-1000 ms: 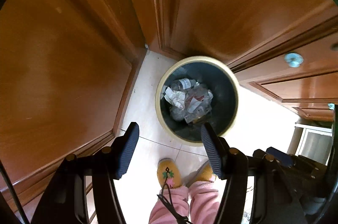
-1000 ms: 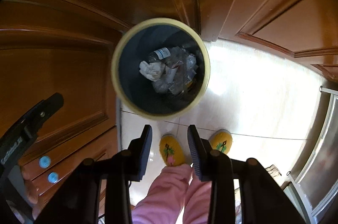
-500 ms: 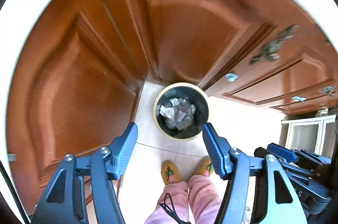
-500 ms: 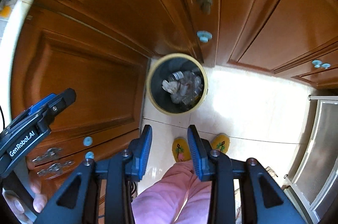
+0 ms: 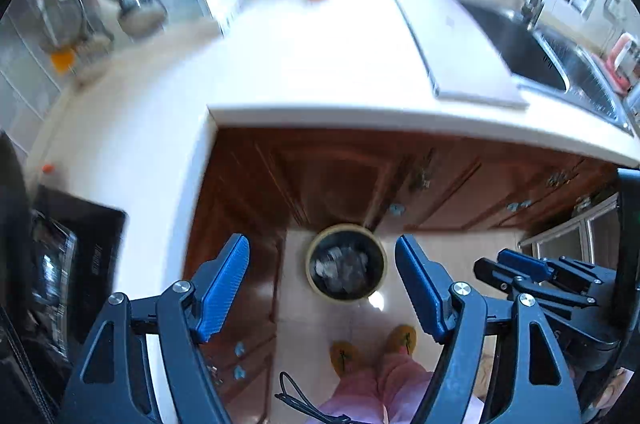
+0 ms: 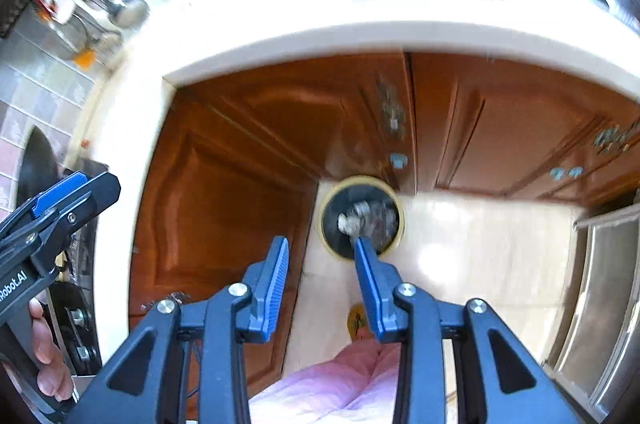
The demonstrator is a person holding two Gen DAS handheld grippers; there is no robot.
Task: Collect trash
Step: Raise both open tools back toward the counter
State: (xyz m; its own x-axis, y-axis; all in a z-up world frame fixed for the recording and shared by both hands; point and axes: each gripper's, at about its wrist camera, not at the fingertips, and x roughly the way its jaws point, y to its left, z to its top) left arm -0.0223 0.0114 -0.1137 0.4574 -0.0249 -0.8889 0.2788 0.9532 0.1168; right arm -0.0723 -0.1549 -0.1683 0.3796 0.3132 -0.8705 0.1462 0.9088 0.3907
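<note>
Both grippers pull up and away from the trash bin in a kitchen corner.
The left gripper point(image 5: 322, 288) hangs with jaws spread wide and empty; the right gripper point(image 6: 320, 280) is parted more narrowly, also empty; the yellow-rimmed trash bin point(image 5: 346, 262), holding crumpled trash point(image 5: 340, 268), sits on the floor against the wooden cabinets point(image 6: 248, 175), smaller than half a second ago; the white countertop point(image 5: 304, 63) and sink point(image 5: 520, 43) now fill the upper view.
</note>
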